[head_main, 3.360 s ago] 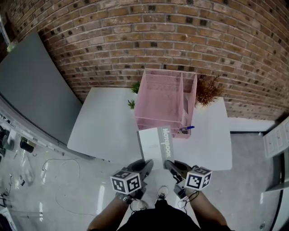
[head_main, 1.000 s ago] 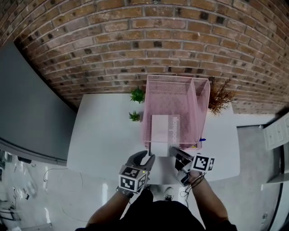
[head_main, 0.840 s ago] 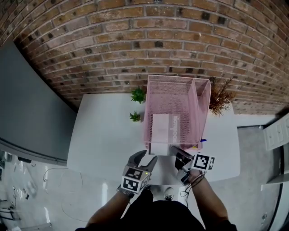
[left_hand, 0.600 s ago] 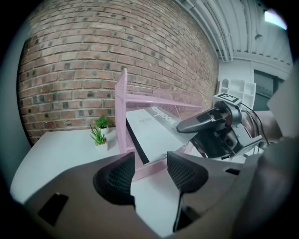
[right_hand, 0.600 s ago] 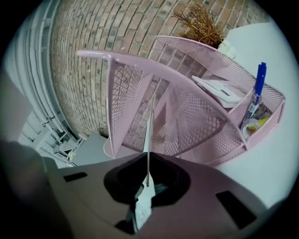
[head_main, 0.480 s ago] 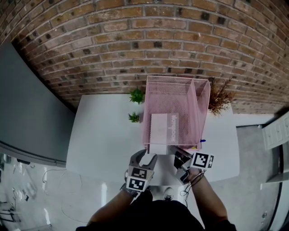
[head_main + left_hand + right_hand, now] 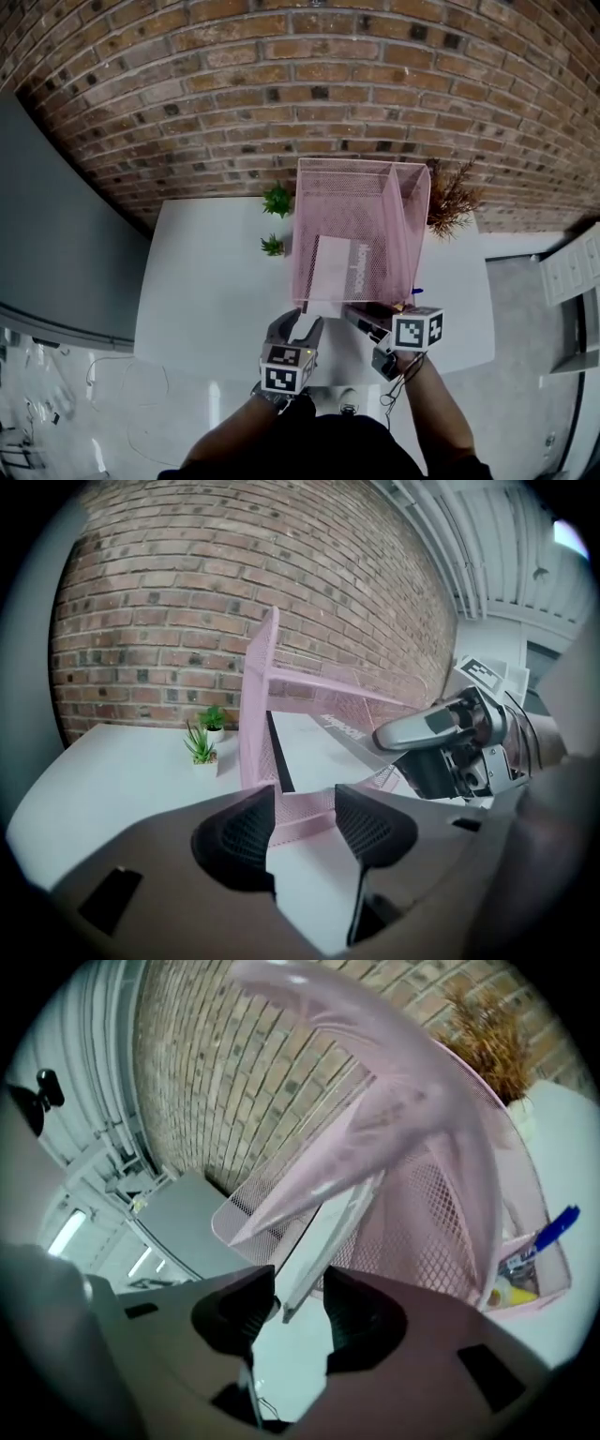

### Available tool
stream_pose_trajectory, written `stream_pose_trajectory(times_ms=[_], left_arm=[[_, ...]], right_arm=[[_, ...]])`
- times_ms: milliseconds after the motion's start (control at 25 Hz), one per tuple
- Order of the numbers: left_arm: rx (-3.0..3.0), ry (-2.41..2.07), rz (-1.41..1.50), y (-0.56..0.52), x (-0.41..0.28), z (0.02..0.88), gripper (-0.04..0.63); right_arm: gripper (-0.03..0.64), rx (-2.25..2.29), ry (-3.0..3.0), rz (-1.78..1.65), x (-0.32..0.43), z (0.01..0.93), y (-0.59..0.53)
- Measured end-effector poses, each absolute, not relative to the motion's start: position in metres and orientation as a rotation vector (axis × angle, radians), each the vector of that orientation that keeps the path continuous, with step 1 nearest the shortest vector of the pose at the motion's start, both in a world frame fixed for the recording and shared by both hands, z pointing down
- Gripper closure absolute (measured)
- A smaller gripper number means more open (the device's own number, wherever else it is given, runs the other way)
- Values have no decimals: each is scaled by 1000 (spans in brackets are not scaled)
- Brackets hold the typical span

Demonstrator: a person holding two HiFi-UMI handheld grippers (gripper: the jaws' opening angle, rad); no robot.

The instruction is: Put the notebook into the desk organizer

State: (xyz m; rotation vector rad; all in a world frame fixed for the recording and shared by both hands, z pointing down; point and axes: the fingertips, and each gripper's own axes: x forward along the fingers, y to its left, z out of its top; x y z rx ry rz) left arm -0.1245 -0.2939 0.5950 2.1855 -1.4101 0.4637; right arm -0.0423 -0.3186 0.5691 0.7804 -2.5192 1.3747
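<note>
The white notebook (image 7: 337, 267) stands tilted inside the large compartment of the pink mesh desk organizer (image 7: 361, 164), its lower end at the front wall. My left gripper (image 7: 298, 324) is open and empty just before the organizer's front wall. In the left gripper view its jaws (image 7: 305, 822) frame the organizer (image 7: 258, 705) and the notebook (image 7: 319, 747). My right gripper (image 7: 361, 317) sits at the front right, and its jaws are opening. In the right gripper view (image 7: 300, 1312) the notebook's lower corner (image 7: 323, 1232) lies between the pads with a gap on each side.
The organizer stands on a white table (image 7: 206, 281) against a brick wall. Two small green plants (image 7: 277, 199) (image 7: 272, 246) are left of it, a dried brown plant (image 7: 450, 206) right of it. A blue pen (image 7: 548, 1227) sits in the small front compartment.
The right gripper has spread its jaws and let go of the notebook, which now leans more to the left inside the organizer. The left gripper has shifted slightly right.
</note>
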Motion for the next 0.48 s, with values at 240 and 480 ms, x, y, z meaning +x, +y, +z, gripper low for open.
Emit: stream_pose_trajectory(times_ms=[240,480], left_arm=[[2150,-1407,442,-298,-123,594,394],[2132,-1411,431,-298,-125,596,394]], right_arm=[[437,754,-2469,1060,-37,572,-307],[434,788,-2426,828,-30,578,-293]])
